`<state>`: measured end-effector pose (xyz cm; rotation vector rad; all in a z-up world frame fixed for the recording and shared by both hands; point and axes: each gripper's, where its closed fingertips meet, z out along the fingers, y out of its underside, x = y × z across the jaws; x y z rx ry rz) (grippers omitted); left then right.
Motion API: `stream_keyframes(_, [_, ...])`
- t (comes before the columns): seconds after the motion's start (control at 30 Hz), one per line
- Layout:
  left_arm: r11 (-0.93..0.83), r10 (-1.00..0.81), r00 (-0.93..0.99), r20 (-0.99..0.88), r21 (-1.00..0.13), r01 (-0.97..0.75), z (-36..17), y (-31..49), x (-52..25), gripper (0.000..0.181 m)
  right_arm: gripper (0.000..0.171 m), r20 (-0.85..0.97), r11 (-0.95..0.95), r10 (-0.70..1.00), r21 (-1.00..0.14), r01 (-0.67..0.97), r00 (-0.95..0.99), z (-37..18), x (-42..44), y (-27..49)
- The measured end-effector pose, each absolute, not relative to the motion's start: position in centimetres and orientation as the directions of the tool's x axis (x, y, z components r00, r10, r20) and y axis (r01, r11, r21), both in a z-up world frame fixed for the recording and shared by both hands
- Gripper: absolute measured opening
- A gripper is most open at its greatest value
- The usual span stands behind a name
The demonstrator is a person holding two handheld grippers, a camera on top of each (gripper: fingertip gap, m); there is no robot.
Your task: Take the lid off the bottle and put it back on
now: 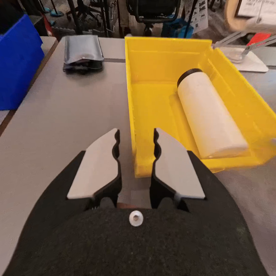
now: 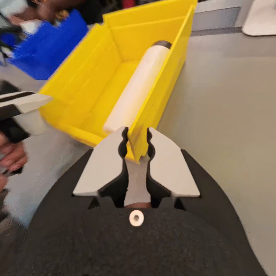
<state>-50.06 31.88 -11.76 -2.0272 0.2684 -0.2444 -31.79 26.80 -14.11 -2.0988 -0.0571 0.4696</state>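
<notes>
The white bottle (image 2: 138,88) lies on its side in the yellow bin (image 2: 83,77), long axis running away from the right claw (image 2: 137,129), dark lid (image 2: 162,43) at the far end; both claws part-open and empty, left claw (image 1: 136,131) standing farther off.

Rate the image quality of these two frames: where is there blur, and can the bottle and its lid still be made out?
Left wrist view: mostly sharp, bottle and dark lid clear in the yellow bin; background and far right smeared, wide-angle bending. Right wrist view: motion blur throughout, worst at left on the left gripper and blue bin; bottle readable, lid soft.
</notes>
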Motion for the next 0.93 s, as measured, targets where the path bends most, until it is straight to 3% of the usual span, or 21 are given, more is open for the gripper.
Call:
stream_keyframes(0.1, [-0.433,-0.283,0.950,0.131,-0.901,-0.004,-8.3,29.4,-49.1,0.063,0.025,-0.381,-0.481,0.360,-0.858,-0.180,0.852,-9.8,-29.4,23.7])
stream_keyframes(0.27, [-0.396,-0.402,0.893,0.203,-0.918,0.030,-4.5,23.6,-43.0,0.062,0.033,-0.155,-0.321,0.393,-0.947,-0.023,0.906,-7.5,-19.3,17.9])
stream_keyframes(0.4, [-0.405,-0.482,0.852,0.204,-0.914,-0.010,-6.6,19.9,-37.1,0.062,0.035,-0.028,-0.299,0.350,-0.951,0.084,0.936,-10.3,-10.2,13.7])
stream_keyframes(0.6, [-0.405,-0.600,0.781,0.177,-0.908,-0.106,-13.2,15.4,-27.8,0.055,0.047,-0.068,-0.386,0.343,-0.920,0.075,0.937,-15.0,-2.7,7.3])
stream_keyframes(0.67, [-0.398,-0.576,0.811,0.099,-0.901,-0.172,-13.9,14.9,-27.5,0.045,0.050,-0.040,-0.367,0.325,-0.926,0.087,0.945,-14.5,-1.4,6.7])
stream_keyframes(0.93, [-0.365,-0.604,0.792,0.088,-0.914,-0.177,-13.3,13.5,-28.1,0.053,0.051,-0.015,-0.411,0.203,-0.909,0.071,0.979,-15.1,0.6,6.7])
